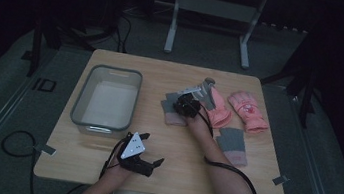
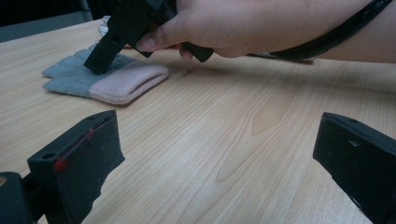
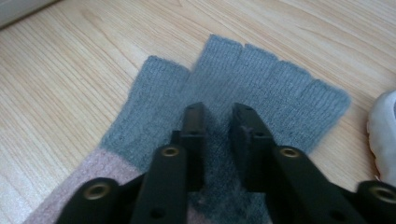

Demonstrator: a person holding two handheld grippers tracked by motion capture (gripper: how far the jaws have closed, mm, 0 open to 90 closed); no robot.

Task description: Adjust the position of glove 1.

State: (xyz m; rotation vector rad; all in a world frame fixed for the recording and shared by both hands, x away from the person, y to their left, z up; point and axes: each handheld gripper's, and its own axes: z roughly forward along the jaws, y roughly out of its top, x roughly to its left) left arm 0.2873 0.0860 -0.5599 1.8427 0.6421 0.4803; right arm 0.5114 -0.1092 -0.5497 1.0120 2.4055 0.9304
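1. The grey glove (image 3: pixel 243 93) lies flat on the table (image 3: pixel 70 70), palm fabric directly beneath the right gripper (image 3: pixel 219 116), its knitted fingers fanning out beyond the jaw tips and its pink cuff back toward the jaw roots
2. The right jaws stand narrowly apart, pressed down on the knit with a fold of it between them; they look close to pinching it rather than clamped
3. The glove looks soft, light and limp; it should bunch easily and drape once lifted. The middle of the palm, where the jaws already sit, seems a fair hold
4. The left gripper (image 2: pixel 215 172) rests with jaws wide apart and nothing between them, the glove well ahead of it
5. The table is smooth pale wood, likely giving the wool little grip. The surrounding room is dim
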